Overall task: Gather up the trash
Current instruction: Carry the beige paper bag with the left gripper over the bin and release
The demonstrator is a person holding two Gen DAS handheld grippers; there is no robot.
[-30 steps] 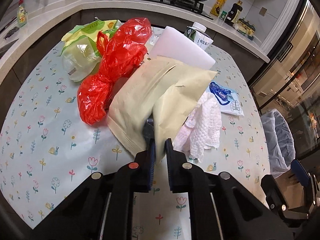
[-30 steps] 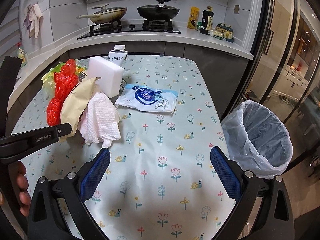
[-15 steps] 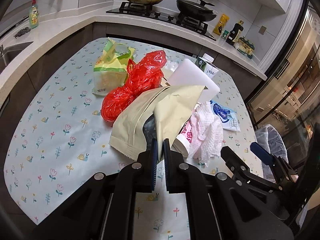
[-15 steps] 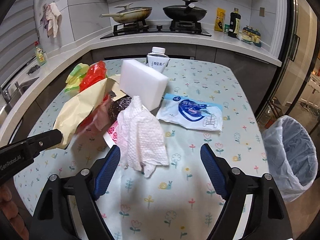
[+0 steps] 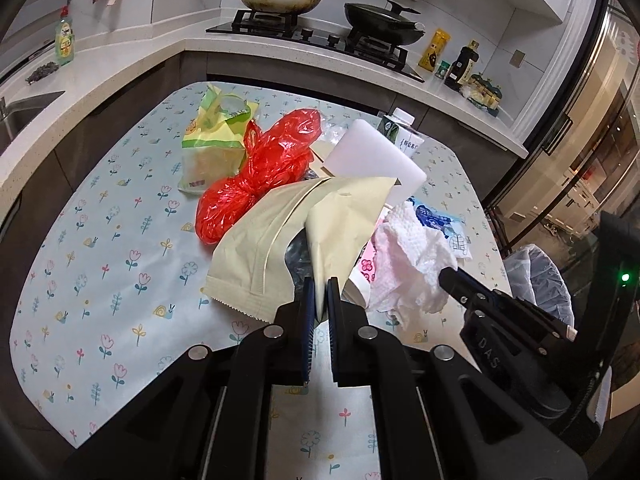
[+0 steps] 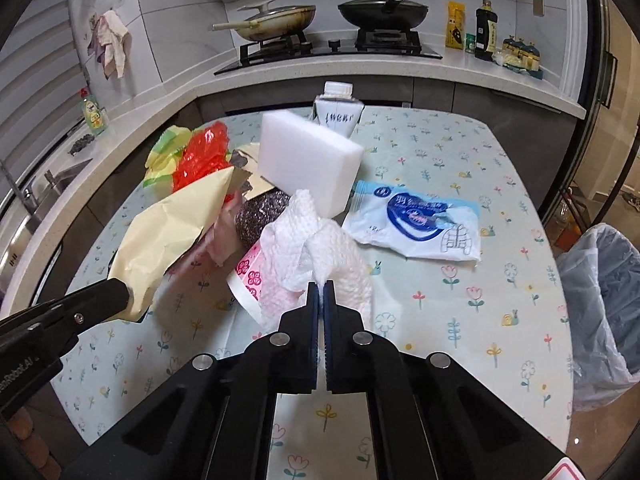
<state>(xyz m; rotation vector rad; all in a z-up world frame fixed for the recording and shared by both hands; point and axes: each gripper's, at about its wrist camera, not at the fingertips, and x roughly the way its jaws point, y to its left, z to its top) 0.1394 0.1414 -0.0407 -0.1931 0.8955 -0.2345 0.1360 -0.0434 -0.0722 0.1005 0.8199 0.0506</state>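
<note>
Left gripper [image 5: 319, 294] pinches the beige bag [image 5: 280, 236] by its corner. Right gripper [image 6: 320, 294] clamps the paper towel [image 6: 320, 248] beside the bag: both light, floppy, so edge holds should do.

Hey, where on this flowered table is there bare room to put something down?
Free: the tablecloth between the blue wipes packet and the near edge, beside the trash bin; also the side left of the red plastic bag. Crowded: the middle, around the beige pouch, paper towel and white foam block.

Right gripper [image 6: 320, 294] pinches the white paper towel [image 6: 320, 240] over the floral table [image 6: 440, 320]; left gripper [image 6: 120, 296] clamps a beige pouch [image 6: 172, 228]
</note>
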